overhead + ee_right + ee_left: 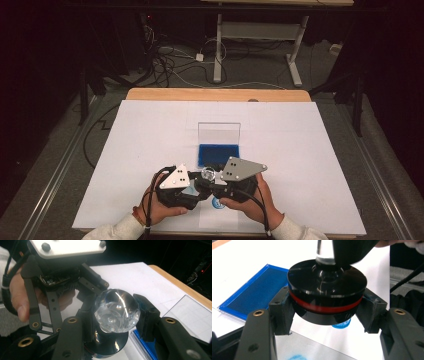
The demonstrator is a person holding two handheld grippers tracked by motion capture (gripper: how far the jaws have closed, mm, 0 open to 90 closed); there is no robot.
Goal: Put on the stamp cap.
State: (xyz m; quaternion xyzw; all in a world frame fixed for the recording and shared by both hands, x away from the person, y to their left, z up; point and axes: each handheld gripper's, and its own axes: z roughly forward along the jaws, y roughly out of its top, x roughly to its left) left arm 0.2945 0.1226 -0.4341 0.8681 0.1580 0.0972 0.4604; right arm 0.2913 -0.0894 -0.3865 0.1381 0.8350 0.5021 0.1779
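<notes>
Left gripper jaws clamped on black round base of stamp, red band at pad level. Right gripper jaws closed around stamp's clear faceted knob. Held above white paper, just before blue ink pad.

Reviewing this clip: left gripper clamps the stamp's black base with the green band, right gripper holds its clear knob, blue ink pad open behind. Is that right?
Not quite: the band on the stamp's black base is red, as the left gripper view shows. The rest holds: the left gripper clamps the base, the right gripper holds the clear knob, and the blue ink pad lies open behind.
</notes>
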